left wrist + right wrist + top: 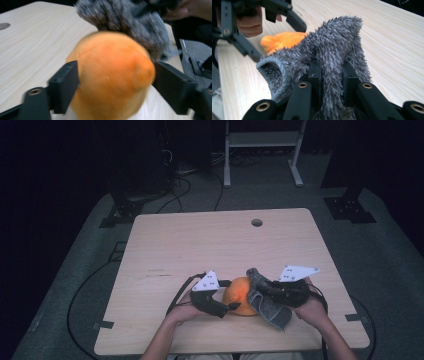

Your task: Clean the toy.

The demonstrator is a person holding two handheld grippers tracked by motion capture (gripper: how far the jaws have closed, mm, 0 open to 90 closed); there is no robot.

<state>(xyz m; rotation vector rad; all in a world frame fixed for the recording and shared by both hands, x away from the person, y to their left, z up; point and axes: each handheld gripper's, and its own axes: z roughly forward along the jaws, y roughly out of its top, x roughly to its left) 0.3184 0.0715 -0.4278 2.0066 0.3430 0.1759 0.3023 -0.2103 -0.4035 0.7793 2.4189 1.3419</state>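
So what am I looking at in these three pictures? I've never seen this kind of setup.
A person sits at a wooden table holding a hand-operated gripper in each hand. The high view looks down from above; each of the other two pictures comes from a camera riding on one gripper. The left gripper has an orange plush object between its fingers; whether they press it is unclear. The right gripper is shut on a fuzzy grey sock, held against the orange object.

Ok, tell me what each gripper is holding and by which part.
The right gripper is shut on the grey fuzzy sock, pinching a fold at its middle. The left gripper straddles the orange ball at its sides; whether it grips cannot be told.
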